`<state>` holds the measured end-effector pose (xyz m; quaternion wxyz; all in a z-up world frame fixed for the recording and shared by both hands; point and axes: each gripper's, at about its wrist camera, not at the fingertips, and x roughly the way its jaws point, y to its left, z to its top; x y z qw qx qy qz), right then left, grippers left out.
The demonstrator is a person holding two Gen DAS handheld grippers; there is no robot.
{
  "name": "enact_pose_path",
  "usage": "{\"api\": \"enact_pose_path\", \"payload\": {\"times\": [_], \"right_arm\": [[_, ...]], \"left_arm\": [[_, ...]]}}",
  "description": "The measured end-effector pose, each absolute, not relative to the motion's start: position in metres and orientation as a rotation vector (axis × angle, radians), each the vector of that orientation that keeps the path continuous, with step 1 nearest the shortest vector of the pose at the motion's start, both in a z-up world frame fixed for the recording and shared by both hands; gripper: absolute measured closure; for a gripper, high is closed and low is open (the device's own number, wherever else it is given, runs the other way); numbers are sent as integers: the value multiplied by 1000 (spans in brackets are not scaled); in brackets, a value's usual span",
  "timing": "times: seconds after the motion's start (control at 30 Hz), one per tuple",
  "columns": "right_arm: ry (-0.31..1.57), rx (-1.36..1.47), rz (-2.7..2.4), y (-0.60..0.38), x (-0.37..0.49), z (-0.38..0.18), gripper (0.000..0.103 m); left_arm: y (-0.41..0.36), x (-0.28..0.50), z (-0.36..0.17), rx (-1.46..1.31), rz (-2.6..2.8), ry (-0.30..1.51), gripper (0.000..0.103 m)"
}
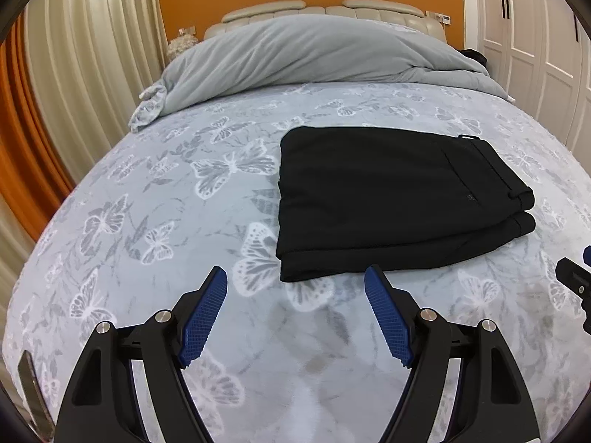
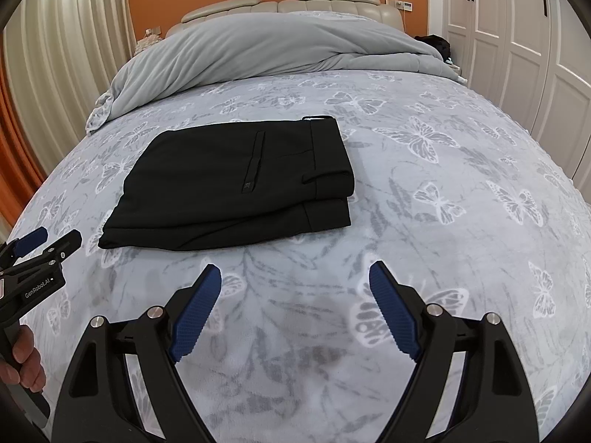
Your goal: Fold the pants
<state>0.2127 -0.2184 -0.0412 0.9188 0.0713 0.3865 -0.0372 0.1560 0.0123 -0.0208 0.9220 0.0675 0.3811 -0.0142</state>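
Black pants [image 1: 391, 199] lie folded into a compact stack on the bed, waistband and belt loop at the right end; they also show in the right wrist view [image 2: 236, 184]. My left gripper [image 1: 295, 277] is open and empty, held above the bedspread just short of the pants' near edge. My right gripper [image 2: 295, 271] is open and empty, a little nearer than the pants' near right corner. The left gripper also shows at the left edge of the right wrist view [image 2: 51, 241], and part of the right gripper at the right edge of the left wrist view [image 1: 576, 277].
The bed has a grey butterfly-print bedspread [image 2: 443, 221]. A bunched grey duvet [image 1: 295, 51] lies across the head of the bed before a beige headboard [image 2: 280, 3]. Curtains [image 1: 92, 55] hang at the left, white wardrobe doors [image 2: 517, 37] stand at the right.
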Motion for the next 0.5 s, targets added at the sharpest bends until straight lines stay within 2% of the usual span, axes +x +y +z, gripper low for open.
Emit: {"api": "enact_pose_path", "payload": {"times": [0.27, 0.5], "right_arm": [[797, 152, -69, -219, 213, -43, 23], [800, 151, -66, -221, 213, -43, 23]], "left_arm": [[11, 148, -16, 124, -46, 727, 29], [10, 149, -15, 113, -48, 751, 29]]}}
